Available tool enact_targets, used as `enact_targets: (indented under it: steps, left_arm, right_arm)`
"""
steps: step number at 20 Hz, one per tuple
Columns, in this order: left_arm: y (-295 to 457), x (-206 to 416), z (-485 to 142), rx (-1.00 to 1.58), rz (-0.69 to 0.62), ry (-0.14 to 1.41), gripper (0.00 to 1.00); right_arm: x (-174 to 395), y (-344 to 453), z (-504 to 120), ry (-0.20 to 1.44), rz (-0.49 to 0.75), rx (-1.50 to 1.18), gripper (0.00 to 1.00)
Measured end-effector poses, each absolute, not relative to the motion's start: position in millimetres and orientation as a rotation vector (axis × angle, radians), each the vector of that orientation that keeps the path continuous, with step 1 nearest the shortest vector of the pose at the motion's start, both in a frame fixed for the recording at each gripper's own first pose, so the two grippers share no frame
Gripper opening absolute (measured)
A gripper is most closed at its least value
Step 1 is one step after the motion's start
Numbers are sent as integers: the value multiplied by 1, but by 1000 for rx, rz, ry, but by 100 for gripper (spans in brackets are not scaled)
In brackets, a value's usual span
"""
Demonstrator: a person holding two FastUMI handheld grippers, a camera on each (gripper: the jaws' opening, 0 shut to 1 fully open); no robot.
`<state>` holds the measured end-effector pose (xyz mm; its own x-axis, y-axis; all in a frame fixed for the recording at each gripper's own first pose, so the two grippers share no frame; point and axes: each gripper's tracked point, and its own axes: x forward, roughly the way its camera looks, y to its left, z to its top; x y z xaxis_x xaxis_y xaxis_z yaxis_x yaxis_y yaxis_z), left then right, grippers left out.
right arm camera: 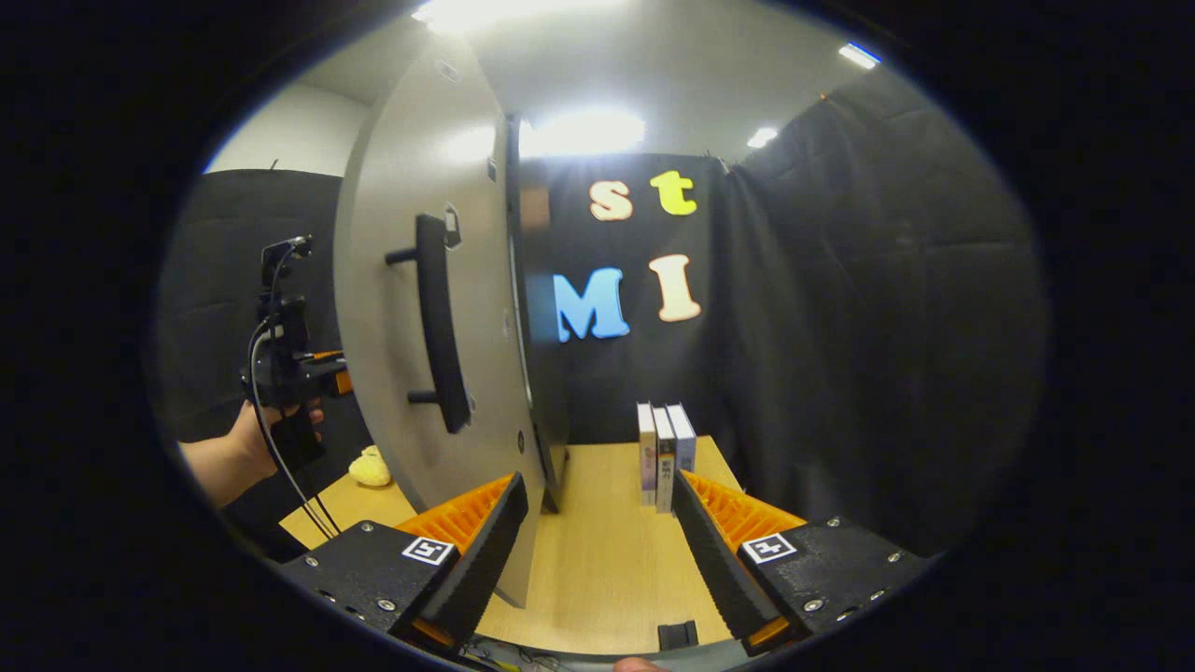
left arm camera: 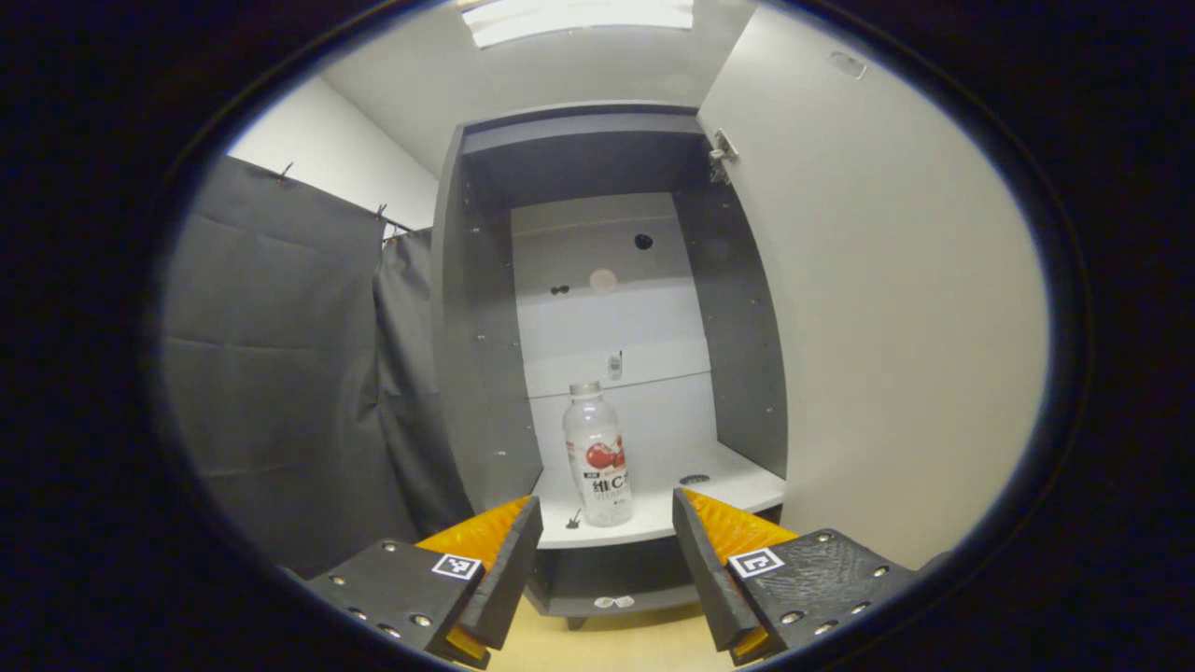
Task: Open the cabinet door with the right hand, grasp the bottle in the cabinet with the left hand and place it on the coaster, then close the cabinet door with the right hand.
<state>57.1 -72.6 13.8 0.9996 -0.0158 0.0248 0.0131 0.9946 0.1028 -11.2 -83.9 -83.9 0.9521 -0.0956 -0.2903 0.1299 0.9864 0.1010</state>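
Around: three boxes [right arm camera: 665,455] upright on the table [right arm camera: 597,560]; yellow toy [right arm camera: 371,467] beyond the door [right arm camera: 411,308].
Room: dark curtains [left arm camera: 280,373], lit ceiling.
Bottle [left arm camera: 597,455]: clear, pale cap, upright on the cabinet [left arm camera: 597,280] shelf.
Left gripper [left arm camera: 607,560]: wide, empty, facing the bottle.
Right gripper [right arm camera: 597,551]: wide, empty, beside the open door's edge.

Bottle [left arm camera: 598,455] label: "C" legible (rest too small).

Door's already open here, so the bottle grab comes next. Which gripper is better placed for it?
Left. The left gripper is open and faces the bottle standing upright on the cabinet shelf. The right gripper is open by the door, outside, facing away from the shelf.
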Motion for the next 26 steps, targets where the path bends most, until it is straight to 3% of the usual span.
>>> enact_targets:
  steps: [7,8,14,15,16,19,20,21,24,26]
  left_arm:
    - [-73,135,10,100,-45,-54,81]
    - [-71,144,8,99,-43,-53,77]
    - [-63,191,-7,73,-36,-28,80]
    - [-58,198,-11,63,-28,-24,87]
    - [-54,205,-14,57,-24,-20,80]
    - [-50,219,-19,48,-41,-12,80]
    - [-49,224,-21,57,-42,-12,87]
    - [-50,227,-23,63,-48,-11,80]
    - [-52,240,-27,60,-66,-13,80]
    - [-52,247,-31,47,-75,-6,80]
  right_arm:
    - [-4,-109,-98,315,-287,186,95]
    - [0,-107,-98,317,-295,174,95]
    - [19,-87,-108,337,-314,153,95]
    - [22,-82,-108,336,-317,158,95]
    - [27,-78,-110,337,-319,158,95]
    - [37,-67,-114,346,-321,139,95]
    - [40,-63,-116,347,-321,136,95]
    - [43,-58,-117,351,-319,137,95]
    - [47,-49,-116,358,-322,133,92]
    - [47,-53,-116,361,-342,109,95]
